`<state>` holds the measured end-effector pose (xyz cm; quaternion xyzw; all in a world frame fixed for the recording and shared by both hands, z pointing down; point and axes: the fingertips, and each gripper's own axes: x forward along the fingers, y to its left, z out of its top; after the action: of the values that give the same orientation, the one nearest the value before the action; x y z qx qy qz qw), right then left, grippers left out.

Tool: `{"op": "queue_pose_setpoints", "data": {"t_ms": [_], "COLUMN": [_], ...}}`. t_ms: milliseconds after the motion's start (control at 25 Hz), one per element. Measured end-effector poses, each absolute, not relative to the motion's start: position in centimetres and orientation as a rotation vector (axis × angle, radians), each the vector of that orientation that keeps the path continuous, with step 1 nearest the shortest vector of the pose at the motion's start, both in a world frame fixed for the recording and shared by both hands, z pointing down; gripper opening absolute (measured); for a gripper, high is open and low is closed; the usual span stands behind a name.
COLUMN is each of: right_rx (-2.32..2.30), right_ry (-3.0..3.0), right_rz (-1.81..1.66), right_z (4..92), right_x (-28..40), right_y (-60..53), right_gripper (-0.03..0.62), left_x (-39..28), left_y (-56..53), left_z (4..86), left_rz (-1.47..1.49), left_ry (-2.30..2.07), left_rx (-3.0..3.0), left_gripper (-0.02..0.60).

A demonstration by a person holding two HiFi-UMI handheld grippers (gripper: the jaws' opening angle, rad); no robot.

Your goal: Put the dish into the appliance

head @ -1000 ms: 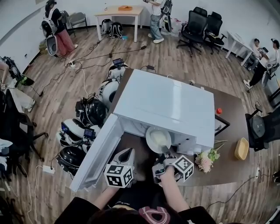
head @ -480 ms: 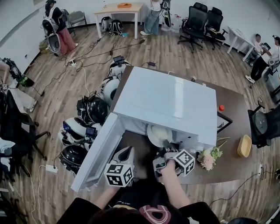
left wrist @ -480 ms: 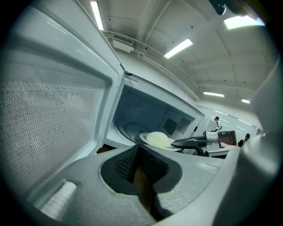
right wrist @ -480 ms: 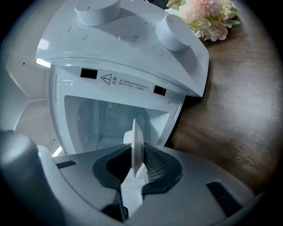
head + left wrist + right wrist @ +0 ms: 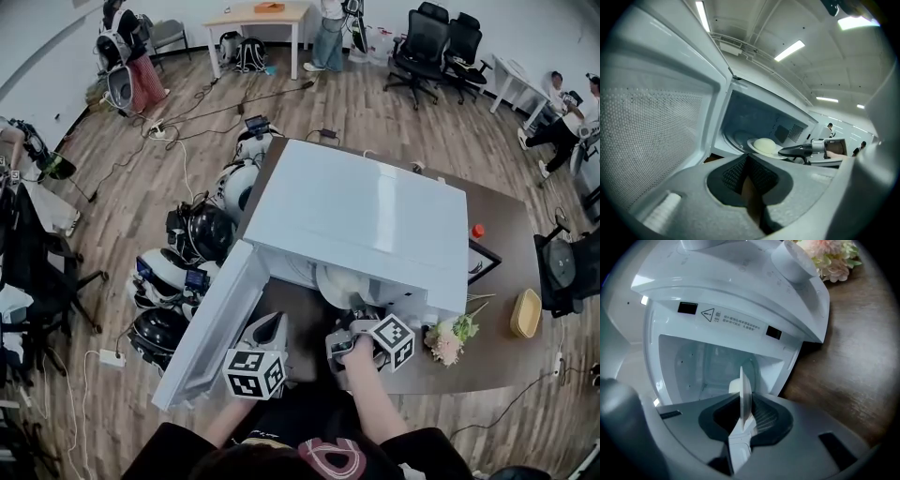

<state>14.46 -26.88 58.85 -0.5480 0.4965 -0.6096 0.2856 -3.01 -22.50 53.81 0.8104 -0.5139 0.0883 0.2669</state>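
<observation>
A white microwave [image 5: 356, 211] stands on the brown table with its door [image 5: 211, 319] swung open to the left. My right gripper [image 5: 356, 317] is shut on the rim of a white plate [image 5: 337, 286] that carries a pale round bun [image 5: 765, 144]. The plate sits level in the cavity mouth, partly under the roof. In the right gripper view the plate [image 5: 743, 392] shows edge-on between the jaws of my right gripper [image 5: 743, 420], in front of the cavity [image 5: 703, 366]. My left gripper [image 5: 274, 326] rests by the door's inner side, shut and empty, and in its own view [image 5: 746, 164] looks into the cavity.
Pink flowers [image 5: 445, 339] lie on the table right of the microwave, beside a yellow bowl [image 5: 521, 314], a black frame [image 5: 478, 262] and a small red thing [image 5: 477, 231]. Several helmets [image 5: 197, 234] lie on the floor at the left. The microwave knob [image 5: 792, 261] sticks out.
My right gripper has pushed the plate further into the microwave, so less of the plate shows below the roof. The left gripper has stayed by the door.
</observation>
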Motion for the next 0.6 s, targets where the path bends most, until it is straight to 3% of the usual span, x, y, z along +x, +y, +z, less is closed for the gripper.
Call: {"op": "queue_pose_setpoints", "data": {"t_ms": [600], "right_rx": [-1.526], "right_ry": [1.352], "right_rz": [-1.637], "right_z": [60.0], "right_x": [14.0], "right_y": [-28.6], "right_gripper": [0.05], "left_x": [-4.6], "left_y": [-22.8], "left_z": [53.7], "left_rz": [0.275], "left_ry": [-1.435], "left_rx": [2.195], "left_gripper": [0.009]}}
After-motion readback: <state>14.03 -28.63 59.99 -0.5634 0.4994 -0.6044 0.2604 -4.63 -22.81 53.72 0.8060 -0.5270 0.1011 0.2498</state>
